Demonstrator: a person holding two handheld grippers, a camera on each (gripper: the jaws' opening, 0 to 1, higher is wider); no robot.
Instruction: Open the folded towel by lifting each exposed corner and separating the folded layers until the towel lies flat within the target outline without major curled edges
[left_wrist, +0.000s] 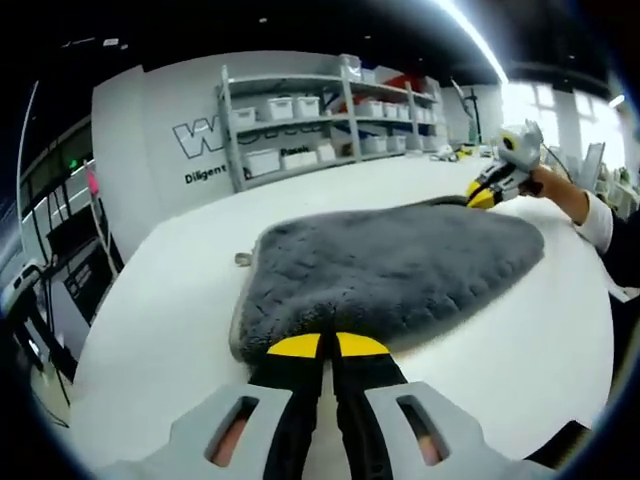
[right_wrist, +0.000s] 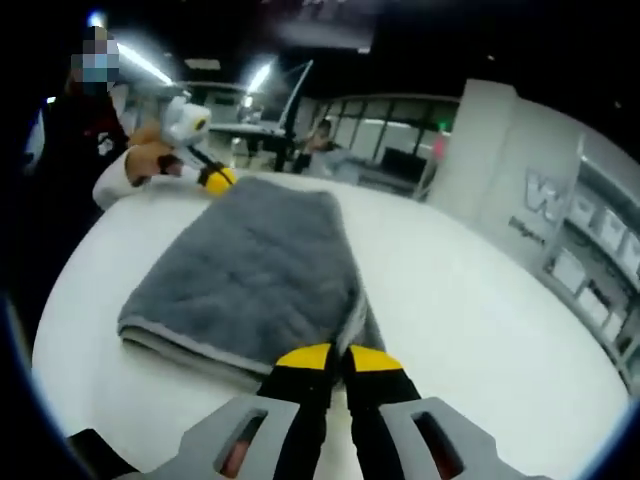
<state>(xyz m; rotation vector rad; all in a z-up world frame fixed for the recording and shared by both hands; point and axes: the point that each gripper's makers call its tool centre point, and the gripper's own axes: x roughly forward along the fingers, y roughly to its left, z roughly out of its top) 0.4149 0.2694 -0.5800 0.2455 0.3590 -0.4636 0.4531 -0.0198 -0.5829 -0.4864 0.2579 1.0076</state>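
A grey fluffy towel (left_wrist: 400, 265) lies folded on the round white table (left_wrist: 170, 330). In the left gripper view my left gripper (left_wrist: 328, 345) is shut on the towel's near edge, yellow tips pressed together. My right gripper (left_wrist: 482, 194) holds the far corner, with a hand (left_wrist: 560, 190) behind it. In the right gripper view the towel (right_wrist: 250, 270) shows stacked layers along its left side. My right gripper (right_wrist: 338, 357) is shut on its near corner, which puckers up at the tips. The left gripper (right_wrist: 216, 180) sits at the opposite far corner.
A small metal piece (left_wrist: 243, 259) lies on the table just left of the towel. Shelves with white bins (left_wrist: 300, 110) stand behind the table against a lettered wall. A person (right_wrist: 325, 135) sits at a desk in the background. The table edge (right_wrist: 60, 300) curves close by.
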